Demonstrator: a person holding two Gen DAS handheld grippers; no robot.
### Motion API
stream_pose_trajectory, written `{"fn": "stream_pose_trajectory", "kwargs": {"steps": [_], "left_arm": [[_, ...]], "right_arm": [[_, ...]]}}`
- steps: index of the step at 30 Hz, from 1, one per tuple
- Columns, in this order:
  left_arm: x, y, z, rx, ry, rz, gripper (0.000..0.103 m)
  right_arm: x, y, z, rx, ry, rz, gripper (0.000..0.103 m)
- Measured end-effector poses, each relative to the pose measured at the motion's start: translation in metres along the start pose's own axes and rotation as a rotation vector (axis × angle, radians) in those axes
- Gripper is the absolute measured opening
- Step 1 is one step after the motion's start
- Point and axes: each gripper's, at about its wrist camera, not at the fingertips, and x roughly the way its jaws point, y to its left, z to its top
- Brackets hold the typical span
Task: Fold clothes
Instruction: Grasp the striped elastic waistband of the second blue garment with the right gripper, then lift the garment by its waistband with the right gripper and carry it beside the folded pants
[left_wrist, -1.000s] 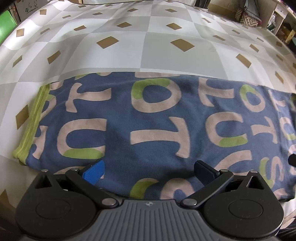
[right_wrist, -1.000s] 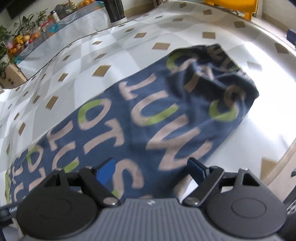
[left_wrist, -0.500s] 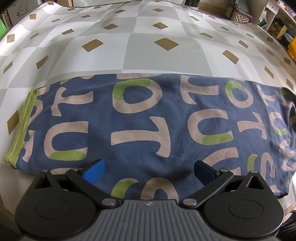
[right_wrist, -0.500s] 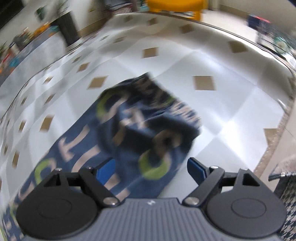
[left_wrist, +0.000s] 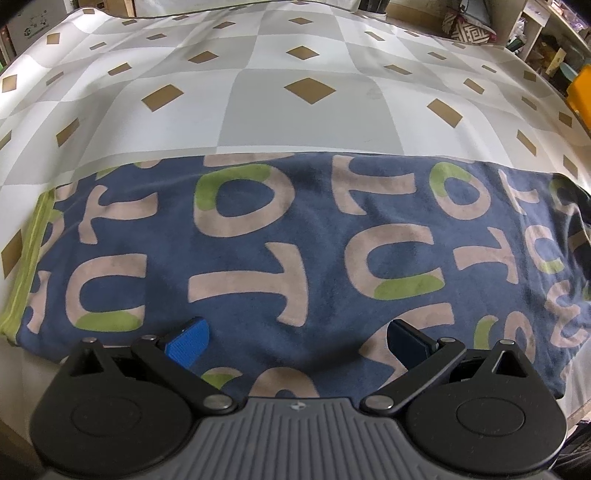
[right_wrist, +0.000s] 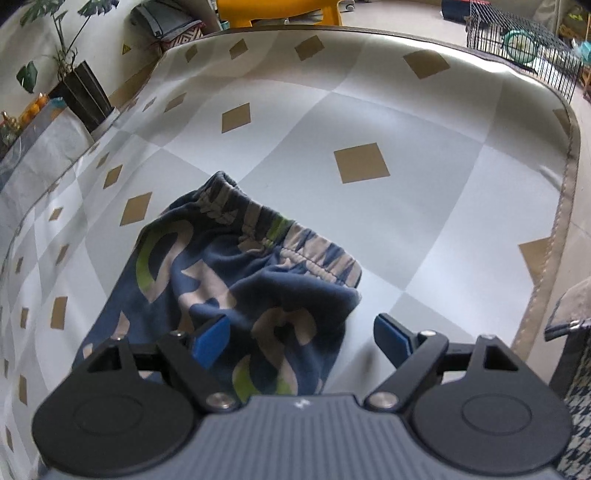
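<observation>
A pair of navy trousers (left_wrist: 295, 240) printed with big beige and green letters lies lengthwise across the checked cloth, a lime cuff (left_wrist: 22, 280) at its left end. My left gripper (left_wrist: 297, 341) hovers open over the near edge of the fabric, nothing between its fingers. In the right wrist view the rumpled waist end of the trousers (right_wrist: 258, 280) shows its gathered elastic band (right_wrist: 306, 254). My right gripper (right_wrist: 301, 338) stands open just above that bunched end, holding nothing.
The grey-and-white checked tablecloth (left_wrist: 303, 122) with tan diamonds covers the whole surface. Its piped edge (right_wrist: 565, 206) curves down the right side. A dark plant pot (right_wrist: 83, 96), a yellow stool (right_wrist: 277, 13) and a wire cage (right_wrist: 524, 48) stand beyond the table.
The left gripper has backed off slightly and shifted left along the trousers. The right gripper has swung right, from over the leg to the bunched waist end. Both stayed open.
</observation>
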Motion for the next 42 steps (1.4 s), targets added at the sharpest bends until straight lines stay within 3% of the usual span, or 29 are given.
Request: {"fn": "stream_pose_trajectory", "kwargs": {"steps": [5,8,10,13,15,25,32,42], "left_arm": [[0.003,-0.009,0.001,0.027,0.001,-0.004,0.103],[0.004,-0.012,0.0,0.044,0.0,0.006,0.103],[0.004,-0.013,0.0,0.047,-0.001,0.009,0.103],[0.004,-0.013,0.0,0.047,-0.001,0.009,0.103],[0.004,-0.013,-0.001,0.05,-0.001,0.008,0.103],[0.003,-0.005,-0.001,0.023,0.002,0.006,0.103],[0.0,0.002,-0.002,-0.01,0.005,0.002,0.103],[-0.002,0.009,-0.003,-0.033,0.001,0.017,0.103]], "right_arm": [[0.005,0.001,-0.002,-0.006,-0.038,0.022,0.075],[0.005,0.004,-0.003,-0.029,-0.061,0.016,0.058],[0.005,0.005,-0.003,-0.036,-0.065,0.016,0.038],[0.003,0.005,-0.002,-0.024,-0.057,0.035,0.02],[0.002,0.007,-0.003,-0.033,-0.053,0.038,0.017],[-0.022,0.024,-0.011,-0.114,-0.119,0.056,0.01],[-0.047,0.044,-0.023,-0.209,-0.162,0.13,0.009],[-0.08,0.086,-0.069,-0.438,-0.186,0.262,0.009]]}}
